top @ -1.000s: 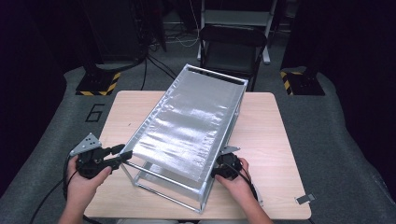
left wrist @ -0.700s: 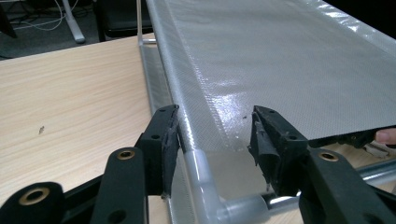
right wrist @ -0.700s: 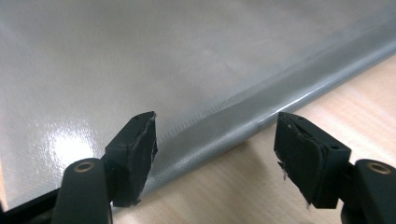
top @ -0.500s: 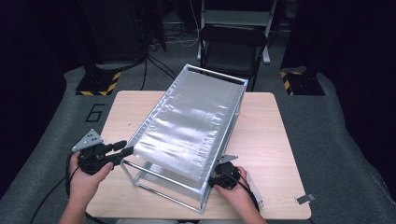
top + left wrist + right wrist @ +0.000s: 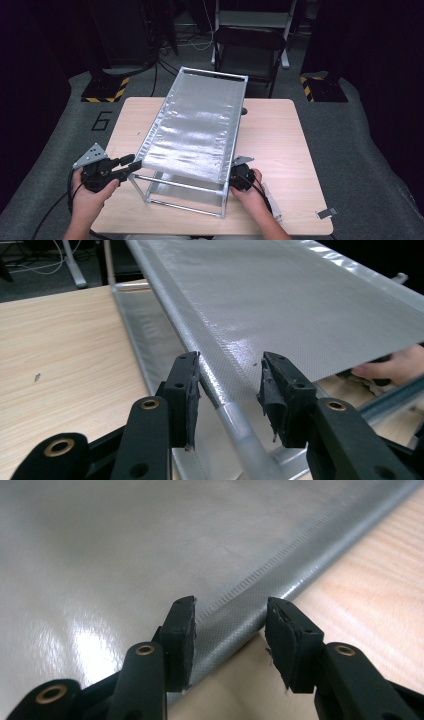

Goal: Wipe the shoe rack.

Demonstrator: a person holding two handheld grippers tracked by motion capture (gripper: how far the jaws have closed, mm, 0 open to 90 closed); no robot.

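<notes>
Now right gripper [image 5: 229,645] jaws just been closing, straddling sleeved right rail of fabric shelf [image 5: 192,135] on table [image 5: 280,145], pads not yet pressing. Left gripper [image 5: 227,397] unmoved, jaws apart around left rail. Likely grip-and-lift next.

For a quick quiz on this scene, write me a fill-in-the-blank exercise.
1. The silver sheet lies stretched over a metal ____.
2. The frame stands on a ____ table.
3. The left gripper has the sheet's rolled ____ between its jaws.
4. Behind the table stands a dark ____.

Missing words: frame; wooden; edge; chair
</notes>
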